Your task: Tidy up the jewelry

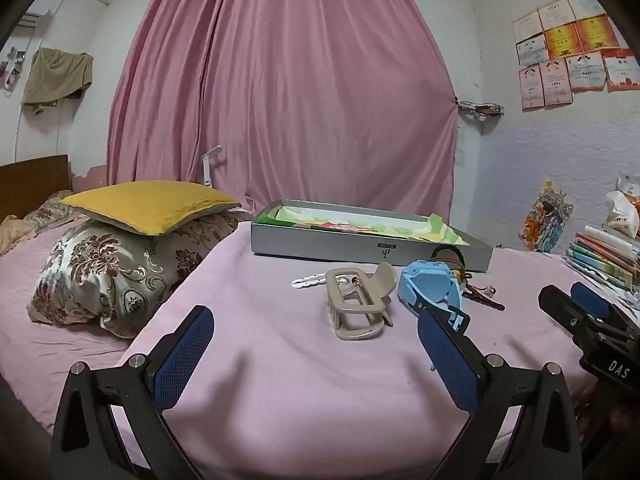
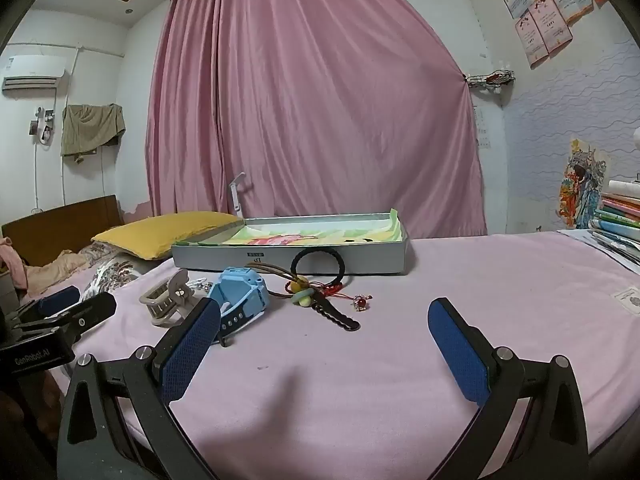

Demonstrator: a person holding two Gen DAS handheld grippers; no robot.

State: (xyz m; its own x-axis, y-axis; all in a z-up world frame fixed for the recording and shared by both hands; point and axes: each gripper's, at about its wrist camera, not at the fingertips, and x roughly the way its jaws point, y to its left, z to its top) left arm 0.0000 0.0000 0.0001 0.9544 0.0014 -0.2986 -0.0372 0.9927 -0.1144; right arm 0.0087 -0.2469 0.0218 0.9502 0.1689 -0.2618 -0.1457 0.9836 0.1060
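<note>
Both the left gripper (image 1: 316, 344) and right gripper (image 2: 324, 340) hover with fingers spread wide, holding nothing. Just ahead on the pink bedspread (image 1: 280, 392) lie a beige claw clip (image 1: 358, 306), likely light, stiff and best pinched across its frame, a blue watch (image 2: 240, 294) and a black wavy hair clip (image 2: 336, 314). Beyond them sits the open grey box (image 2: 372, 258).
</note>
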